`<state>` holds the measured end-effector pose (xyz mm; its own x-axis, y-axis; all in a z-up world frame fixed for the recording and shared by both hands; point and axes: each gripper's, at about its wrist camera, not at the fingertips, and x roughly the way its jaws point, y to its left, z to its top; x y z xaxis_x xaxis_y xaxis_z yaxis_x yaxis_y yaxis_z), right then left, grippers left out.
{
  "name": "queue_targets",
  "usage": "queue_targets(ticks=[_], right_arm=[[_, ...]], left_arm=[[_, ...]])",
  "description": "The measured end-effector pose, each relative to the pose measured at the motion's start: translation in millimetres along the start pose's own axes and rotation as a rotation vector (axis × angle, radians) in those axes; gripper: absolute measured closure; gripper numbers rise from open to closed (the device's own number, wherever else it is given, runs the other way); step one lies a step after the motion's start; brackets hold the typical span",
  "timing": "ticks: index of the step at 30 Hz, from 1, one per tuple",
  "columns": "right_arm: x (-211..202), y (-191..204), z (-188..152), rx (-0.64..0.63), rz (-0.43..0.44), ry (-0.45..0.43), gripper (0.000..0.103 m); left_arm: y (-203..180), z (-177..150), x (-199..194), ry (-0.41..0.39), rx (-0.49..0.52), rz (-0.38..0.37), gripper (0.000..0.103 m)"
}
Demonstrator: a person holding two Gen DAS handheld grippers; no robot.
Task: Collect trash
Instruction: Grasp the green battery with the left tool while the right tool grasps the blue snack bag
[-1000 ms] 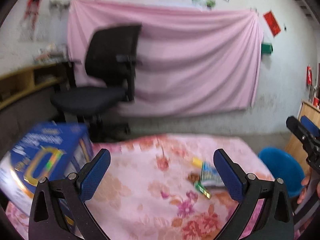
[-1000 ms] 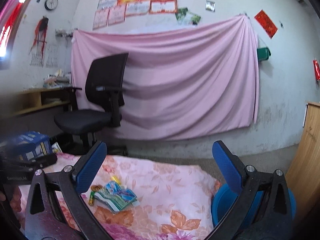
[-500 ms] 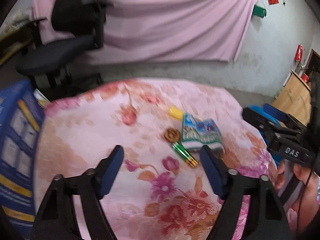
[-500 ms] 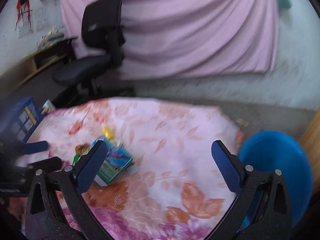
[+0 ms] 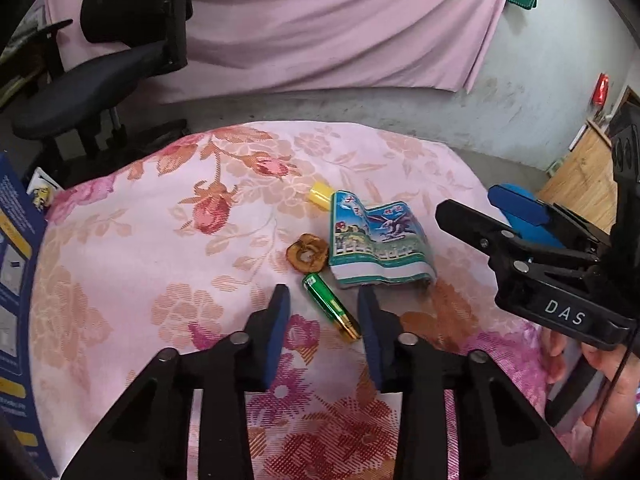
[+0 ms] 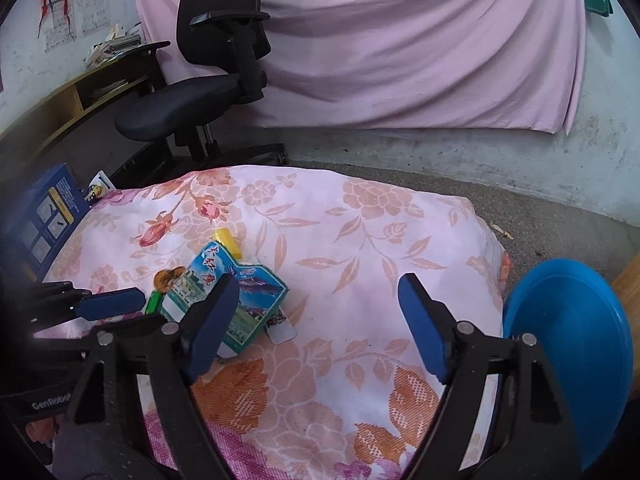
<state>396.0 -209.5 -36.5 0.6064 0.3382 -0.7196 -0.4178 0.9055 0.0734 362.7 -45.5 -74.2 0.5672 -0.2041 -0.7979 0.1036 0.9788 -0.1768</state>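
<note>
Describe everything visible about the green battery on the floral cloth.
The green battery is a slim cylinder with a glossy green wrap and a gold end pointing toward the camera. It lies flat and diagonal on the floral cloth, between the open fingers of the left gripper, not yet gripped. Its far end sits close to a brown dried ring and the crumpled printed packet.

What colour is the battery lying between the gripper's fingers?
The battery is green with a gold end. It shows best in the left wrist view.
</note>
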Motion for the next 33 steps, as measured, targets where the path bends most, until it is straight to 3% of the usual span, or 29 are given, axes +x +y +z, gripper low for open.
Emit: queue_targets(ticks=[4,13,18,24,33], right_arm=[[0.9,4.4,-2.0,-0.016,0.021,0.02,0.0],[0.1,3.5,-2.8,-0.008,0.07,0.021,0.0],[6.6,18.8,-3.4,-0.08,0.153,0.061,0.0],[17.2,38.2,-4.2,-0.153,0.186,0.114,0.0],[33.1,44.0,10.0,-0.106,0.199,0.111,0.0]], left_arm=[[8.9,-1.2,1.0,0.002,-0.024,0.041,0.096],[23.6,-9.9,-17.2,-0.028,-0.051,0.071,0.096],[43.0,-13.8,-28.9,-0.04,-0.102,0.056,0.096],[53.0,-19.0,-39.1,-0.039,-0.139,0.038,0.096],[61.2,-22.3,-43.3,-0.041,-0.174,0.006,0.096]])
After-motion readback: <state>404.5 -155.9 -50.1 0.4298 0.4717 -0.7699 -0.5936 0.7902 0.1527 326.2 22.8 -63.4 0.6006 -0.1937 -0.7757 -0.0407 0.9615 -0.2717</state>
